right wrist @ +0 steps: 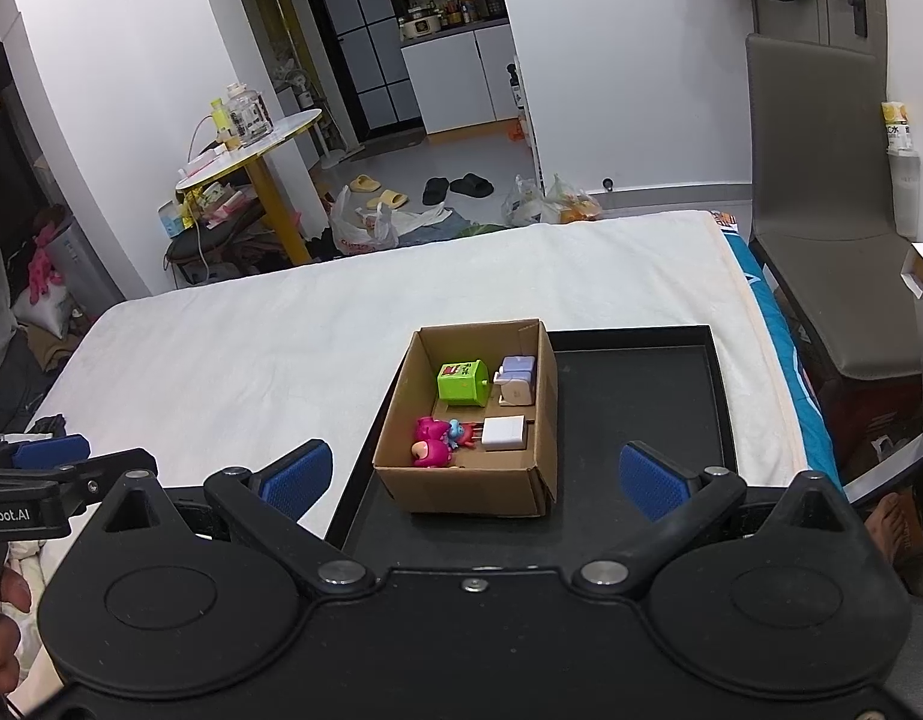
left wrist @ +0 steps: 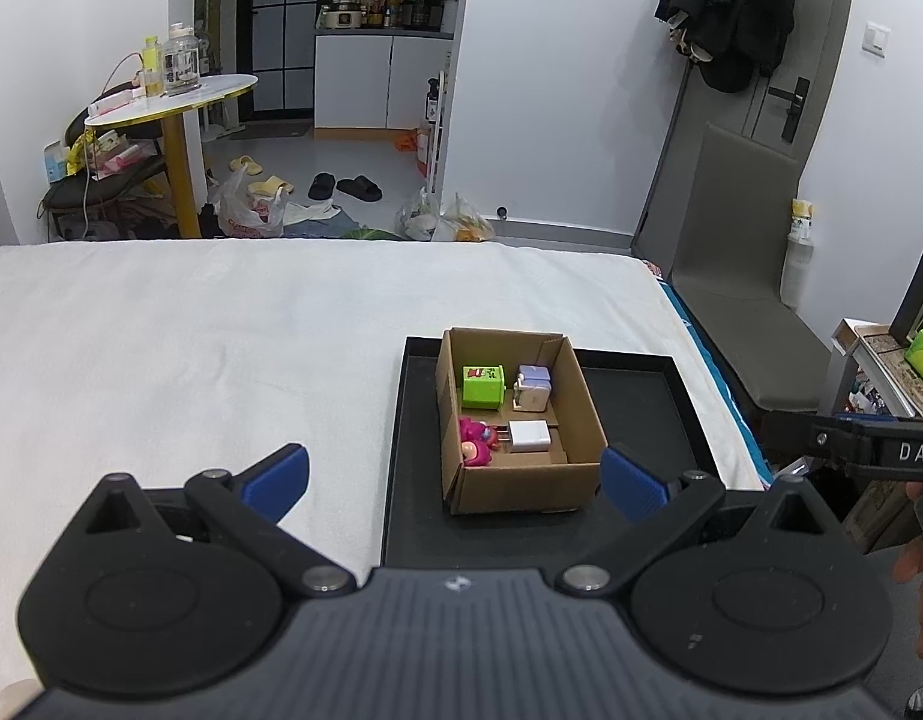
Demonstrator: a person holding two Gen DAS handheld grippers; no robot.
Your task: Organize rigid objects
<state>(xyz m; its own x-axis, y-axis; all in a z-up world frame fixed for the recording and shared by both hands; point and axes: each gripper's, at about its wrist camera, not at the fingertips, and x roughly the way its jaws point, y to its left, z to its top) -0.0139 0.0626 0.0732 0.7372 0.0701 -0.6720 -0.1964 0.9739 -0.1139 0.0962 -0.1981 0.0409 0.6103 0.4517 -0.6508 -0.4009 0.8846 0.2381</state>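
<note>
Nearest, the left gripper (left wrist: 455, 477) and right gripper (right wrist: 476, 474) hang spread wide and empty. Beyond them, the open brown cardboard box (right wrist: 542, 420) sits at the black tray's (right wrist: 641, 396) nine o'clock. Inside it: pink plastic figure (right wrist: 431, 441) at seven o'clock, white charger (right wrist: 502, 432) at five, green cube (right wrist: 461, 383) at eleven, lilac plug (right wrist: 517, 381) at one. Sorting looks finished; next probably withdrawing, or lifting the box by its walls.

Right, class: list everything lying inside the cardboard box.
Inside the cardboard box: a green cube, a lilac-white charger, a white plug adapter and a pink toy with a small blue figure. The near wall hides the floor strip behind it.
</note>
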